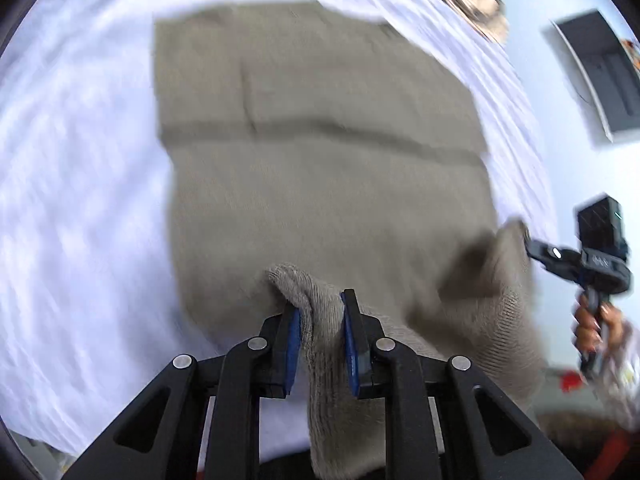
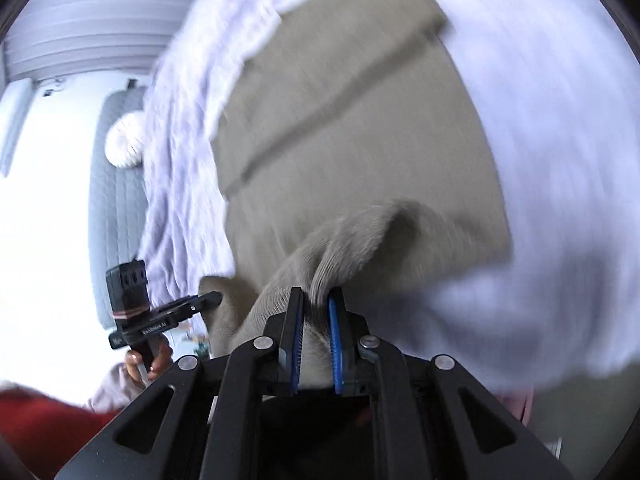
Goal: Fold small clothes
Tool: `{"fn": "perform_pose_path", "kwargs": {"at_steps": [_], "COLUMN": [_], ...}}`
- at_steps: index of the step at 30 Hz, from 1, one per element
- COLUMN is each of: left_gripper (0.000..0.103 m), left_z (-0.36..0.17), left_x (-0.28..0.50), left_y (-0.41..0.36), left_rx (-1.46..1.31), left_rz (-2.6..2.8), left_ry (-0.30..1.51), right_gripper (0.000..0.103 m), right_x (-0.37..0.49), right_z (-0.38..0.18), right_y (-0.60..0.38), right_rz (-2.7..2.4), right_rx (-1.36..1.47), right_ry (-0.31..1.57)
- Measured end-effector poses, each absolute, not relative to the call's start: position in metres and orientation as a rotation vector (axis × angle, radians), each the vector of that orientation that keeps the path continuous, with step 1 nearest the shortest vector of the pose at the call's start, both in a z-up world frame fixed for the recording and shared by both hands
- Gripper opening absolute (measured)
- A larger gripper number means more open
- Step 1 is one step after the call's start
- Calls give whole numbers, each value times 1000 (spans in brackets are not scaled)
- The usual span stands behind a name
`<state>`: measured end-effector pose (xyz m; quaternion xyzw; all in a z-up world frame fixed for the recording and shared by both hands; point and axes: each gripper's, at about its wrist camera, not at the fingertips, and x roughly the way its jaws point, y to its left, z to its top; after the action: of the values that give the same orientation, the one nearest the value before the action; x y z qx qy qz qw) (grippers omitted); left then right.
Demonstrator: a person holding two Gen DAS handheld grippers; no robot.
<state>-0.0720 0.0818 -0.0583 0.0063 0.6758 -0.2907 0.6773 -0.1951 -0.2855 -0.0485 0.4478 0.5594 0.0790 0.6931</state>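
The beige knit garment fills the frame's centre, spread on the white bedding. Soft, light, floppy. Left gripper and right gripper each pinch 1 near-edge corner at bottom centre.

The left tongs pinch a raised fold of the beige knit garment. It spreads ahead over white bedding. The right tongs grip its right corner.

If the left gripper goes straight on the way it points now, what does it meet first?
Most likely the beige cloth itself: the left gripper already pinches its near edge, and the rest lies spread ahead on the white sheet. Blur makes the depth uncertain.
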Motion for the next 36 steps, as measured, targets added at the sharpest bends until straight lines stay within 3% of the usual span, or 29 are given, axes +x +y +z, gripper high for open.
{"fn": "perform_pose_path", "kwargs": {"at_steps": [9,10,11,12,13,17,18,19,20,21,27,34,35,36], "left_gripper": [22,22,22,22,22,22,35,75,95,103,103,102,100,75], "left_z": [-36,-35,-35,-35,-36,-47,-49,-48,-44,-42,-48,-95,-101,-107], "left_x": [-12,-12,-14,-9,-9,-2,-4,-5,-7,-9,-9,11,12,13], "left_y": [104,106,109,111,109,85,79,74,71,65,28,-11,-14,-17], "left_rx": [129,133,138,148,170,269,280,282,284,287,398,411,406,404], "left_rz": [-407,-415,-426,-436,-447,-474,-482,-490,-498,-507,-543,-662,-674,-683], "left_ry": [1409,1406,1407,1415,1427,1442,1439,1430,1409,1379,1342,1456,1471,1486], "right_gripper": [10,15,36,65,72,73,73,73,73,73,73,73,73,70], "right_x": [-119,-119,-123,-122,-124,-119,-122,-121,-118,-115,-100,-70,-66,-63], "right_z": [-51,-45,-44,-41,-38,-44,-43,-46,-49,-50,-54,-76,-82,-91], "right_y": [-318,-316,-319,-315,-313,-288,-288,-283,-276,-273,-259,-253,-252,-250], "right_rz": [-71,-75,-79,-83,-78,-54,-53,-51,-50,-48,-22,18,26,30], "right_rx": [788,731,678,628,581,452,444,445,449,450,369,302,296,290], "right_ry": [1350,1354,1358,1362,1364,1395,1400,1405,1407,1411,1420,1451,1467,1495]}}
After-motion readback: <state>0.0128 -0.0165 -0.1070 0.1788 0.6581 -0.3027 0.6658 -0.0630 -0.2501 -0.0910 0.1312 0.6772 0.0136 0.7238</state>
